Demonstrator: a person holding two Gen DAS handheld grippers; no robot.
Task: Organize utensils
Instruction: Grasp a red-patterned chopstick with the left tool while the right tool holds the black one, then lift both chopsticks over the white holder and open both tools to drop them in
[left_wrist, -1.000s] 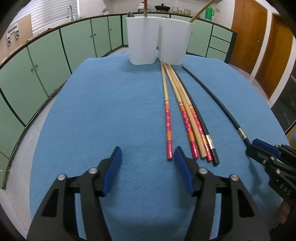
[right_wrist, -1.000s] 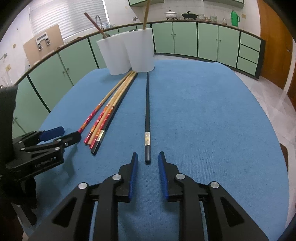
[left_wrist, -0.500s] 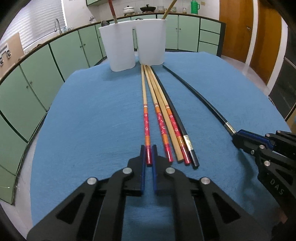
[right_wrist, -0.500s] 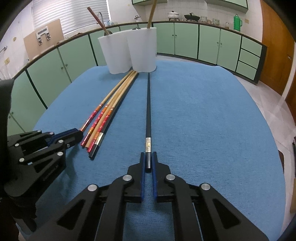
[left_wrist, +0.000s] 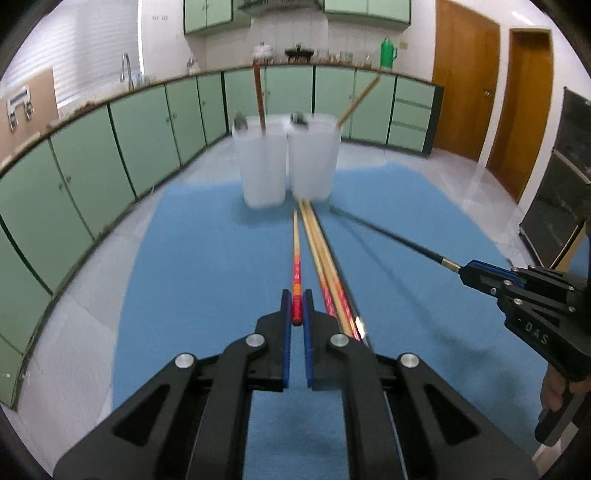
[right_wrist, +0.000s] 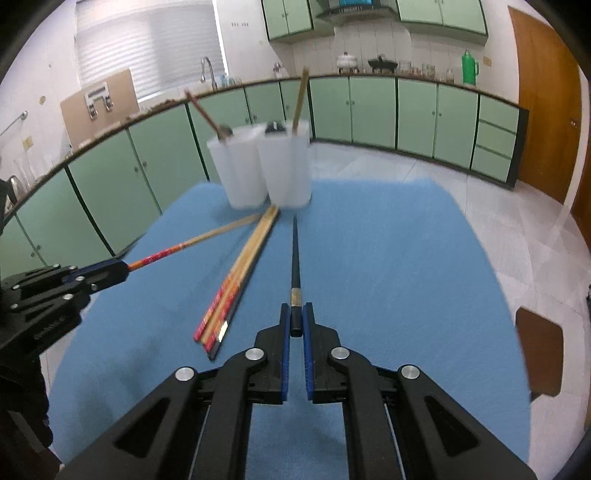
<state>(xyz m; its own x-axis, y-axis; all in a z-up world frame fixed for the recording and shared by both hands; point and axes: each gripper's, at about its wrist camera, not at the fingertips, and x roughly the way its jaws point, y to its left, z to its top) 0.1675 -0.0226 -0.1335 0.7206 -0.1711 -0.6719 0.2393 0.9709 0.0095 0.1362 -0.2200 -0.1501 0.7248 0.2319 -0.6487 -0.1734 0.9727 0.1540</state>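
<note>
My left gripper (left_wrist: 296, 303) is shut on the near end of a red-patterned wooden chopstick (left_wrist: 296, 254), lifted off the blue mat (left_wrist: 207, 266). My right gripper (right_wrist: 296, 316) is shut on the near end of a black chopstick (right_wrist: 294, 254), also raised. Each gripper shows in the other's view: the right gripper (left_wrist: 466, 269) and the left gripper (right_wrist: 120, 266). Several more chopsticks (right_wrist: 236, 284) lie bundled on the mat between the two held ones. Two white holders (left_wrist: 286, 162) stand at the mat's far end, each with a stick poking out.
Green cabinets (left_wrist: 110, 140) with a countertop curve around the room behind the table. Wooden doors (left_wrist: 491, 92) stand at the right. A brown chair seat (right_wrist: 541, 343) sits beside the table's right edge. A hand (left_wrist: 554, 391) grips the right tool's handle.
Both grippers shut on the chopstick ends, left on the red-patterned one and right on the black one, then rose off the mat carrying them. The bundle stayed put.
</note>
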